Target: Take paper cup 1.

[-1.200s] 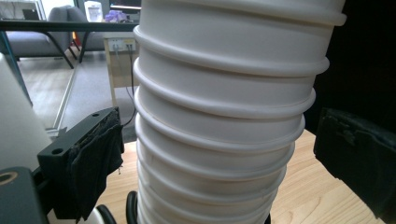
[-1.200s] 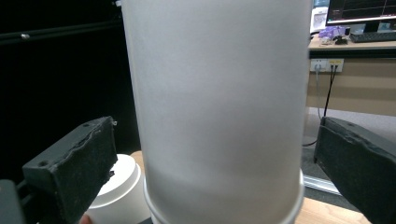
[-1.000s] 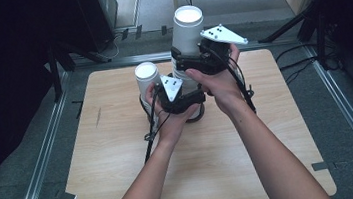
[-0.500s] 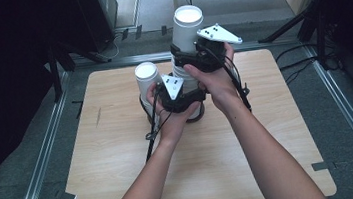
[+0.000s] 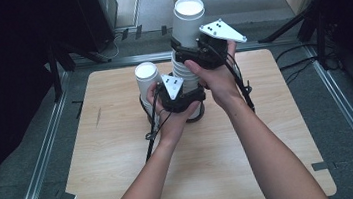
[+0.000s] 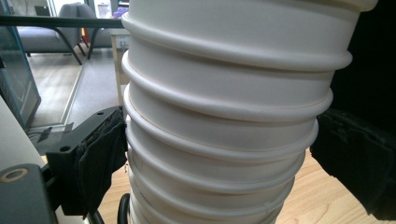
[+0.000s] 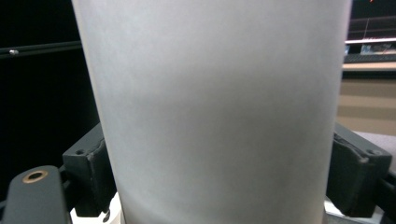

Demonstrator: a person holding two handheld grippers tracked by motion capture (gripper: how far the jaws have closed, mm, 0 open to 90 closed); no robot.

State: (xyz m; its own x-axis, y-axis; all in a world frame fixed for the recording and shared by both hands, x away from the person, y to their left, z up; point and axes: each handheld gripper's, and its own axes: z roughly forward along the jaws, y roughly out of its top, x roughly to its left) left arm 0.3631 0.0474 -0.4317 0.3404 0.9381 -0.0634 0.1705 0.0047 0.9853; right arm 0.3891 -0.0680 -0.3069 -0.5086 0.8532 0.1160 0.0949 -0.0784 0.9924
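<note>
A tall stack of white paper cups (image 5: 185,78) stands on the wooden table (image 5: 123,176). Its ribbed rims (image 6: 224,116) show close up in the left gripper view. My left gripper (image 5: 184,100) has just been closing around the lower stack, and both black pads (image 6: 100,158) touch the rims. The top cup (image 5: 188,20) sticks out high above the others, and its smooth wall (image 7: 219,107) shows in the right gripper view. My right gripper (image 5: 188,54) has just been closing on that cup, and its pads (image 7: 95,172) press both sides.
A second, shorter white cup stack (image 5: 146,80) stands just left of the tall one, close to my left hand. A black cable (image 5: 152,135) trails from the left gripper across the table. Metal rails (image 5: 45,154) frame the table, with dark floor beyond.
The right gripper's jaws have drawn in against the top cup. Both hands have stayed almost where they were at the tall stack.
</note>
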